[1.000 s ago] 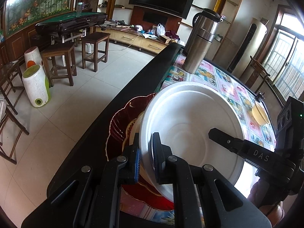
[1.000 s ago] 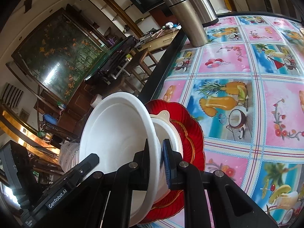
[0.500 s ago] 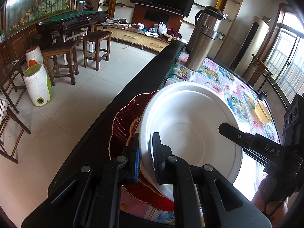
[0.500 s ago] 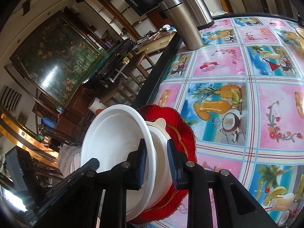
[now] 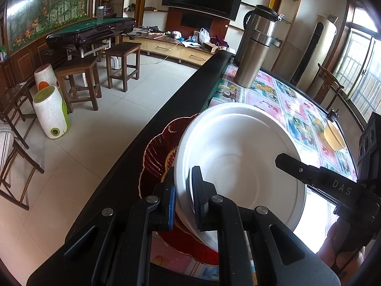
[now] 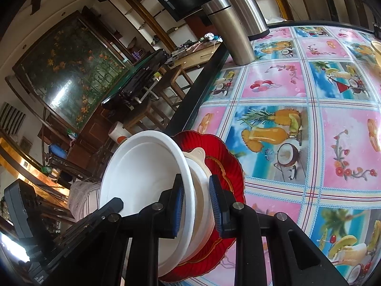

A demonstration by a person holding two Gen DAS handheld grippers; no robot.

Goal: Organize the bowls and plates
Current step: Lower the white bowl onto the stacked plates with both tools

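A white foam bowl [image 5: 240, 157] sits tilted on a stack: a cream dish [image 6: 198, 166] under it and a red scalloped plate [image 5: 154, 157] at the bottom, by the table's left edge. My left gripper [image 5: 183, 200] is shut on the white bowl's near rim. My right gripper [image 6: 196, 202] is open, its fingers apart on either side of the bowl's [image 6: 142, 171] rim and the cream dish. The red plate [image 6: 228, 166] lies flat on the tablecloth. The right gripper's finger [image 5: 309, 169] shows over the bowl in the left wrist view.
A steel thermos jug [image 5: 257, 45] stands at the table's far left corner; it also shows in the right wrist view [image 6: 233, 21]. A yellow bowl [image 5: 334, 138] sits far right. The table's black edge [image 5: 181, 100] runs beside the stack. Stools [image 5: 123, 64] stand on the floor beyond.
My right gripper has opened and let go of the white bowl's rim. The left gripper keeps its hold, and the bowl has settled lower onto the stack.
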